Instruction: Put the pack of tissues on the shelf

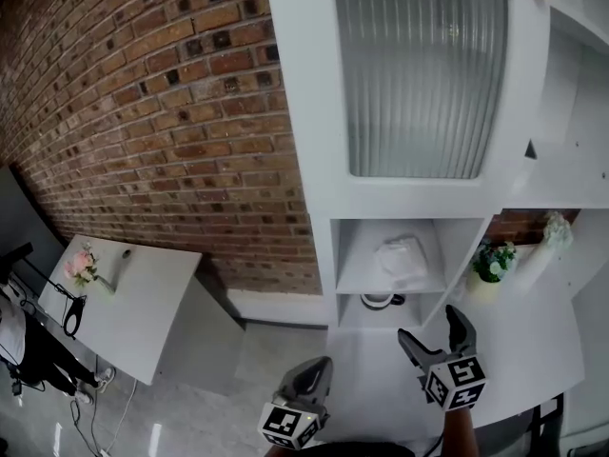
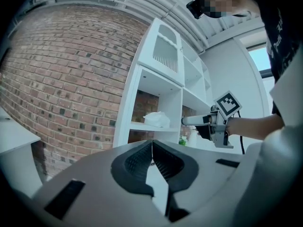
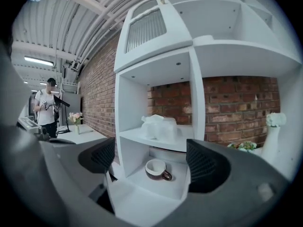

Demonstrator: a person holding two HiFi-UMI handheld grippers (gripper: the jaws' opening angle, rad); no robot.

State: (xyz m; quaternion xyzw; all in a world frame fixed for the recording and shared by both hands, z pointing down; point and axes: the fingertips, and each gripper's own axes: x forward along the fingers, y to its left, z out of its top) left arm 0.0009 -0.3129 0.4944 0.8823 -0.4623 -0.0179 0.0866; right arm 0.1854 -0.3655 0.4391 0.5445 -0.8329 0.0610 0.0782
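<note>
The pack of tissues [image 1: 402, 258], white and crumpled, lies on the upper shelf board [image 1: 354, 280] of the white shelf unit, with nothing touching it. My right gripper [image 1: 430, 327] hovers in front of and below it, jaws spread wide and empty. In the right gripper view the pack [image 3: 160, 126] rests beyond the open gripper [image 3: 154, 160]. My left gripper [image 1: 314, 374] hangs lower left, shut on nothing. The left gripper view has its jaws [image 2: 152, 148] closed together, the pack [image 2: 157, 119] far ahead and the right gripper [image 2: 199, 121] beside it.
A brown-and-white cup [image 3: 156, 168] sits in the compartment under the tissues. A small green plant [image 1: 492, 263] and a white vase [image 1: 547, 241] stand on the counter to the right. A ribbed-glass cabinet door [image 1: 419, 74] is above. A white table with flowers [image 1: 81, 267] stands left by the brick wall.
</note>
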